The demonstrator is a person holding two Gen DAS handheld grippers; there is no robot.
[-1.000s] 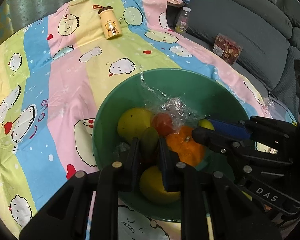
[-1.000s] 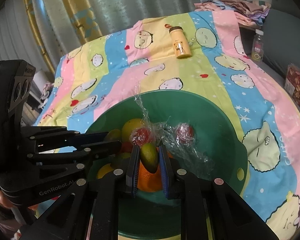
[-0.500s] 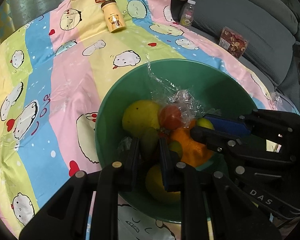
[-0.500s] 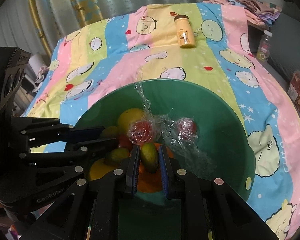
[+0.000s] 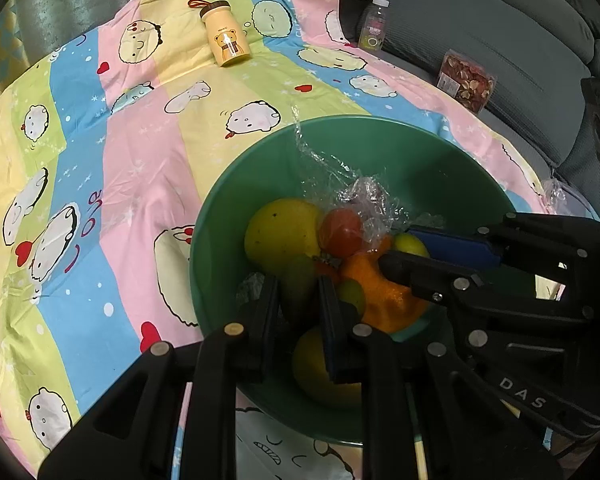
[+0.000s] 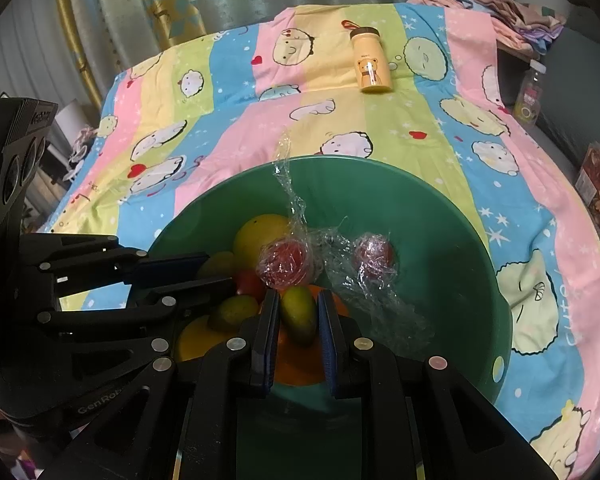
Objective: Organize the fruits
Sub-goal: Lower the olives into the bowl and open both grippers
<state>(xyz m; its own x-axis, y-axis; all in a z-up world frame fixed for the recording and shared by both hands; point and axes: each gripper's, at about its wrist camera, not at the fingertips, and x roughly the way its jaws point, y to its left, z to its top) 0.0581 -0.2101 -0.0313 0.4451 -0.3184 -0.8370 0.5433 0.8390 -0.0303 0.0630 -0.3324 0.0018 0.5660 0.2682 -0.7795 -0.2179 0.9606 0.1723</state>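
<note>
Green oval fruits were found clamped, long axes along the fingers, one by the left gripper [image 5: 298, 300], one by the right gripper [image 6: 299, 314], above a green plastic bowl [image 6: 452, 264].

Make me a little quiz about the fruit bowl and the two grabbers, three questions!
1. True or false: the right gripper is shut on a small green fruit.
2. What colour is the bowl: A red, B green, C white?
3. What clear stuff wraps the two red fruits?

Key: 1 true. 2 B. 3 plastic wrap.
</note>
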